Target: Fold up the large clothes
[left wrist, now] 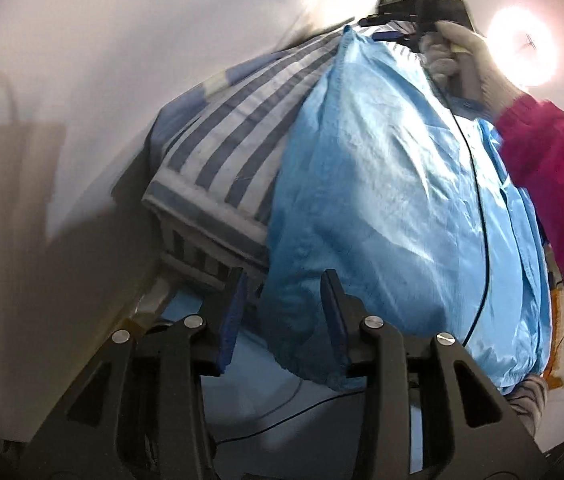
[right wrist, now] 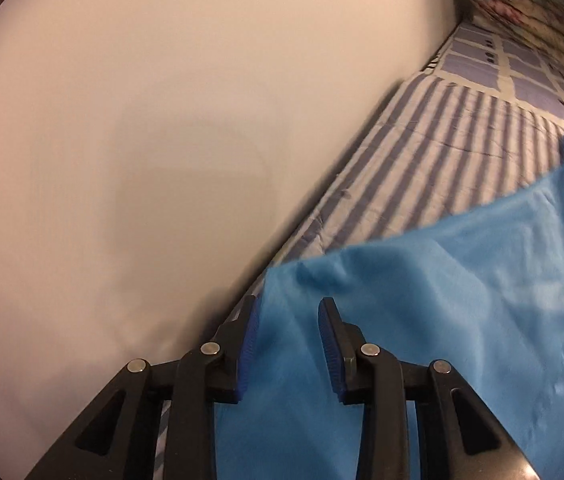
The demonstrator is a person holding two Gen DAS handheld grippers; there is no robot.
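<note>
A large light-blue garment (left wrist: 394, 200) lies spread over a bed with a blue-and-white striped sheet (left wrist: 234, 136). My left gripper (left wrist: 284, 312) stands open over the garment's near corner; cloth lies between its blue pads (left wrist: 234, 316), and they do not press on it. In the left wrist view a white-gloved hand (left wrist: 462, 60) with a magenta sleeve (left wrist: 554, 160) holds my right gripper (left wrist: 392, 34) at the garment's far end. In the right wrist view the right gripper (right wrist: 288, 340) is open, with the garment (right wrist: 442, 300) running loose between its fingers over the striped sheet (right wrist: 442, 152).
A plain pale wall (right wrist: 142, 140) runs along the bed's far side. A patterned pillow or quilt (right wrist: 530, 12) lies at the head of the bed. A thin black cable (left wrist: 478, 208) hangs across the garment. A bright lamp (left wrist: 522, 48) glares at the top right.
</note>
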